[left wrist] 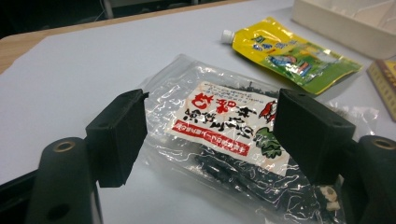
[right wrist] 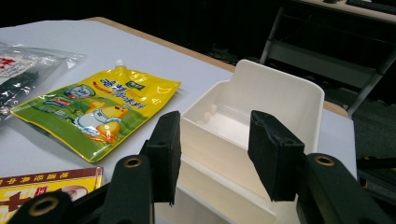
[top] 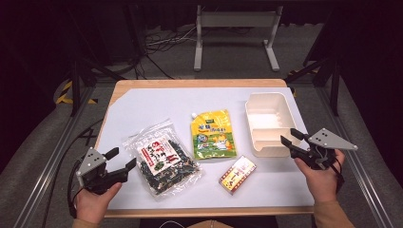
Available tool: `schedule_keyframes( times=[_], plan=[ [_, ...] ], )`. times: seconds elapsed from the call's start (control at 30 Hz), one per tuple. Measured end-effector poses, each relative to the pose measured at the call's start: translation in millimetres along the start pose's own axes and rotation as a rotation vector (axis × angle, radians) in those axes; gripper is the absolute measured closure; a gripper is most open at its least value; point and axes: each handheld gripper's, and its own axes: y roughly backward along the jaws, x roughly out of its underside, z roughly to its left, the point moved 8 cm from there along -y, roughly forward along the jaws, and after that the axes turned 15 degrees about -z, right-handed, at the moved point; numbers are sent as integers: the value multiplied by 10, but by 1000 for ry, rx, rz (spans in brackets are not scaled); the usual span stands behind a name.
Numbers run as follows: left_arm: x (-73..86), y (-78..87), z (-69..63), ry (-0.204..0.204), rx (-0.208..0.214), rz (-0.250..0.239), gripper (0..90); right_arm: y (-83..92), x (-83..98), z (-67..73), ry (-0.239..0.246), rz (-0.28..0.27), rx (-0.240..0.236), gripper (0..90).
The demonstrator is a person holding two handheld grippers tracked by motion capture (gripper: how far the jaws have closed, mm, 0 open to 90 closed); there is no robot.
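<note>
Jaws apart and empty, the left gripper (top: 122, 160) pointed at a clear bag of dark dried seaweed (top: 161, 158) lying just beyond its tips near the worktop's (top: 142, 102) front left. The right gripper (top: 291, 137), jaws likewise parted and holding nothing, hovered at the near end of a cream divided tray (top: 267, 122). Between them lay a yellow spouted pouch (top: 213, 135) and a small yellow-and-red box (top: 237, 174).

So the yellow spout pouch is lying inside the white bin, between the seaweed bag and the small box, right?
Not quite. The high view shows the yellow spout pouch flat on the table mat, left of the white bin, not in it. The seaweed bag and small box are beside it.
</note>
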Motion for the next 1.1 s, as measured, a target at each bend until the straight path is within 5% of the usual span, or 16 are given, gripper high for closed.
schedule_keyframes(
  times=[0.13,0.23,0.47,0.63,0.87,0.97,1.1],
  plan=[
    [-47,26,36,-14,-6,-36,272,13,-14,-2,6,-4,1,525],
    [-70,24,30,19,19,-41,296,25,0,-12,6,-2,8,519],
    [-111,-23,66,4,-12,-19,307,59,40,-13,15,14,21,509],
    [-189,-68,68,55,16,-29,328,80,31,-19,17,13,29,504],
    [-182,-199,101,68,28,14,334,100,16,-15,20,12,36,497],
    [-117,-280,92,99,53,114,365,97,12,-13,18,11,32,496],
    [-69,-347,123,135,42,150,382,83,21,0,20,17,25,492]
  ],
)
